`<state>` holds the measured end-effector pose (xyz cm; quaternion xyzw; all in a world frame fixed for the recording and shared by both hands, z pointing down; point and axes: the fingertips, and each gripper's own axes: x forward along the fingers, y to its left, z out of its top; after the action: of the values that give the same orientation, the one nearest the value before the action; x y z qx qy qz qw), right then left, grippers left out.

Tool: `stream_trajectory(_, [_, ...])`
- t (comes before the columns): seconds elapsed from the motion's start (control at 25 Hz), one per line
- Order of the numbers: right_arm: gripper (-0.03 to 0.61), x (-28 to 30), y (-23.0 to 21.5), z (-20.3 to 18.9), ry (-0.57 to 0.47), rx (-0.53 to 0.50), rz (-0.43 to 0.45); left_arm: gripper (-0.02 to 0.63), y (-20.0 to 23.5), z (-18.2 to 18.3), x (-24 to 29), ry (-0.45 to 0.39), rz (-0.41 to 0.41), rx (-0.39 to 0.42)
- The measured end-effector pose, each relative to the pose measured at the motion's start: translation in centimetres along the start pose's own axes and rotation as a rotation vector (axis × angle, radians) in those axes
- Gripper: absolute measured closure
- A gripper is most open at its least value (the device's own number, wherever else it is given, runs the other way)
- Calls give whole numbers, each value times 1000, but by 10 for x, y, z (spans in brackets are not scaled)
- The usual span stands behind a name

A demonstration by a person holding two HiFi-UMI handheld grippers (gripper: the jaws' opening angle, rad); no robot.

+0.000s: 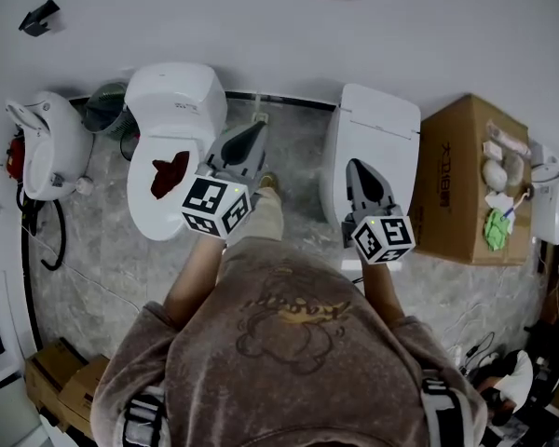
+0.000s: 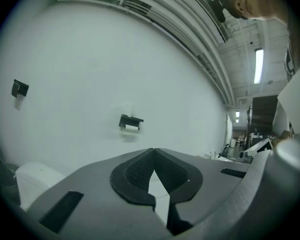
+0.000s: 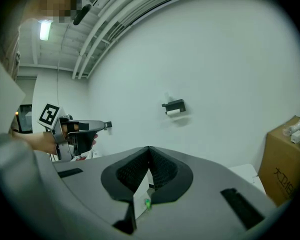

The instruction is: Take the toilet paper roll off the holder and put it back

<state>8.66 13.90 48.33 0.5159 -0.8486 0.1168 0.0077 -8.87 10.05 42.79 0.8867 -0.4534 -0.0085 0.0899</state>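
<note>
toilet paper roll (image 3: 174,112) well ahead of right hand-held gripper (image 3: 149,147)

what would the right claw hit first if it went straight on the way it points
Probably the bare white wall, just below and left of the toilet paper holder. Nothing shows between the shut right claw and it, though depth is hard to judge.

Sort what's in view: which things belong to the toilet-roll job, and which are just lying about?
Job: toilet paper roll; holder on the wall; left gripper; right gripper (both shut, empty).
Lying about: open toilet; closed toilet; cardboard box; bin.
</note>
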Motion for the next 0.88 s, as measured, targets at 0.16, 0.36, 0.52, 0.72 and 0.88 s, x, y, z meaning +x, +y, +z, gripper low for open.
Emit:
stream_trajectory(0.16, [580,39,-16,13,5,4,-11,594,29,15,37,3,-9,-3])
stream_trajectory(0.36, [580,93,-31,43,-9,-1,-18,594,68,43,83,-7,-20,-15])
stream_trajectory(0.52, [580,132,-44,64,-21,-6,-36,594,93,64,119,-12,-50,-2])
stream_trajectory(0.72, [580,174,-63,80,-35,0,-58,594,121,78,160,-10,-76,7])
stream_trajectory(0.88, [580,202,-73,92,-49,-4,-77,594,137,88,185,-14,-103,6])
